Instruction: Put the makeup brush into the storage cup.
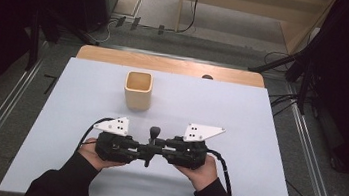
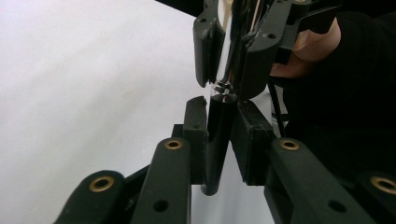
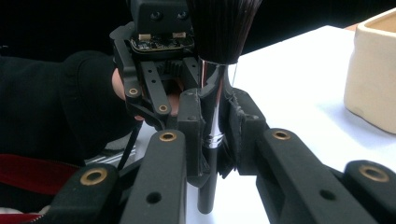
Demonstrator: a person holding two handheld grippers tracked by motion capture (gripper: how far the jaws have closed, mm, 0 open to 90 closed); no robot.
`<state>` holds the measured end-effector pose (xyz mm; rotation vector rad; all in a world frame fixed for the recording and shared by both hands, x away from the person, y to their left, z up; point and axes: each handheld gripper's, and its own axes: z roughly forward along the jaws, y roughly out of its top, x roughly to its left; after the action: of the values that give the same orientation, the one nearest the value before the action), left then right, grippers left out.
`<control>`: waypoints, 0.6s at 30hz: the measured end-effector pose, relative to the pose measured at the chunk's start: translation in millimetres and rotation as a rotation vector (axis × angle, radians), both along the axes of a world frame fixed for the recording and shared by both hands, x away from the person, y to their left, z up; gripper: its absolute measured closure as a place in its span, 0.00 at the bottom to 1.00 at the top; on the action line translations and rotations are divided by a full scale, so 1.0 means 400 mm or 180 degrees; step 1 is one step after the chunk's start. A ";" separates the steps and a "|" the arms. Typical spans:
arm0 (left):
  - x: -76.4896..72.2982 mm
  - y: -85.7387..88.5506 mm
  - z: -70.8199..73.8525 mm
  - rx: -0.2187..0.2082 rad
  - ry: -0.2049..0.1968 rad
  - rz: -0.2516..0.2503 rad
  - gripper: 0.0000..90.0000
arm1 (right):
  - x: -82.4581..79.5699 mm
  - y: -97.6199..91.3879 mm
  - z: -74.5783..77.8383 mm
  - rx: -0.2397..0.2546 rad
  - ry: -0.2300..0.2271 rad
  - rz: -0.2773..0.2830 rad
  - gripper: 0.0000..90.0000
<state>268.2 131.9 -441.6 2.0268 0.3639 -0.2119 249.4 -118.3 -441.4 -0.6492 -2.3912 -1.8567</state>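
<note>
No writing is legible on any part. Both my tongs meet near the tabletop's front edge, each clamped on the brush [image 1: 152,142]: my left tongs [image 2: 223,135] grip its black handle, my right tongs [image 3: 215,126] its silver collar. Its bristles point toward the far edge. The cup [image 1: 138,90], toward the far edge, holds nothing visible.
</note>
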 end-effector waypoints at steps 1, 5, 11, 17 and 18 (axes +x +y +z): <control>-0.001 0.000 0.000 0.0008 -0.0026 -0.0005 0.86 | 0.000 0.000 0.000 0.0001 0.0002 -0.0002 0.87; -0.004 -0.003 0.002 0.0041 -0.0117 -0.0007 0.88 | 0.002 -0.001 0.000 0.0000 0.0036 -0.0004 0.87; -0.007 -0.003 0.003 0.0011 -0.0224 0.0008 0.89 | 0.001 -0.003 0.003 -0.0004 -0.0011 -0.0019 0.86; 0.000 0.005 0.003 -0.0001 -0.0110 0.0053 0.89 | 0.001 -0.007 0.006 -0.0019 0.0004 -0.0027 0.74; 0.002 0.008 0.002 -0.0007 -0.0094 0.0066 0.89 | 0.001 -0.010 0.006 -0.0029 0.0006 -0.0048 0.72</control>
<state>269.1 134.9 -440.7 2.0209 0.3658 -0.1694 249.6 -122.2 -439.0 -0.6713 -2.4015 -1.8512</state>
